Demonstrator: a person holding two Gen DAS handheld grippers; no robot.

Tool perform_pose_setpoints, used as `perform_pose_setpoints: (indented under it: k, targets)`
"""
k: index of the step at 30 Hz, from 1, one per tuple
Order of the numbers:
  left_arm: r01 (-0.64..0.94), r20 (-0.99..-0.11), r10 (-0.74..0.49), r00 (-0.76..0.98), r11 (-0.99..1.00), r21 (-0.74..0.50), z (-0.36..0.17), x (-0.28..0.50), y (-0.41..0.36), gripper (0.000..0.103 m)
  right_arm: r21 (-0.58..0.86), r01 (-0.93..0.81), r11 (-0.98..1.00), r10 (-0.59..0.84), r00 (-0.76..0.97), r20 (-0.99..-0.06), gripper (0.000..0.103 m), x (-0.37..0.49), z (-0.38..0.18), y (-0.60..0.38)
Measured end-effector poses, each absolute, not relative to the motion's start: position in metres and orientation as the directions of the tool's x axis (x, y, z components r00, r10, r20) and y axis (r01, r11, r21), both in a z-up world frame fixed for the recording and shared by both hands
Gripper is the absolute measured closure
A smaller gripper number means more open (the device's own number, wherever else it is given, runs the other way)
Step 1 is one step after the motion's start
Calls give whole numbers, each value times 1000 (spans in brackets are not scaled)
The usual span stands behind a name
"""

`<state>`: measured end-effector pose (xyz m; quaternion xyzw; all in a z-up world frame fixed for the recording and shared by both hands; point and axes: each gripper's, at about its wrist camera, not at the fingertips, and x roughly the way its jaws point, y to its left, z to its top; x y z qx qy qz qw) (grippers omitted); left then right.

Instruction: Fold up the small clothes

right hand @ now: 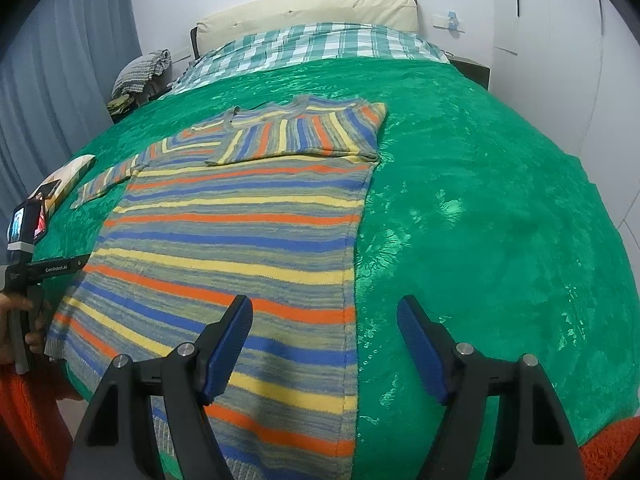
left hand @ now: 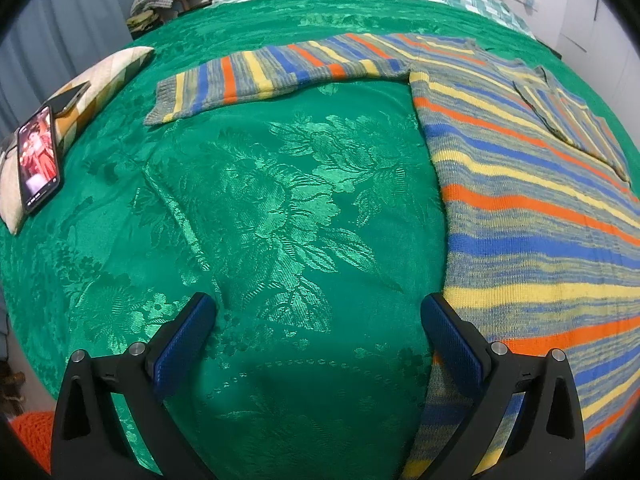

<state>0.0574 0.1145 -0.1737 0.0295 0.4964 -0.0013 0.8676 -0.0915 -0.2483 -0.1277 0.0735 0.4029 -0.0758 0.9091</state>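
The striped sweater (right hand: 240, 248) is lying on the bed (right hand: 480, 220), one sleeve (left hand: 256, 76) unfolded; both jaws are spread, nothing held. The loose knit is risking being bunched.

A home bedroom: a bed (right hand: 480, 200) under a green flowered cover fills the view, with a checked sheet (right hand: 320, 46) and cream headboard (right hand: 308, 8) at 12 o'clock, grey curtains (right hand: 60, 80) at 10 o'clock, and a phone (left hand: 38, 158) at 9 o'clock.
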Motion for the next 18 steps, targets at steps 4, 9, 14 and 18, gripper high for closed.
perform_pose_setpoints:
  k: [4,9,14,18]
  targets:
    - [31,-861,28,508,998,51,-174,57,114,0,72,192,979,-76,665,-743,29,-92,-128,-247]
    - [31,-861,27,507,998,50,-174,58,114,0,72,193,979,-76,665,-743,29,-92,-128,-247]
    - [31,-861,27,508,998,50,-174,57,114,0,71,191,979,-75,664,-744,29,-92,-128,-247]
    - [31,-861,27,508,998,50,-174,57,114,0,72,185,980,-70,660,-748,29,-92,-129,-245]
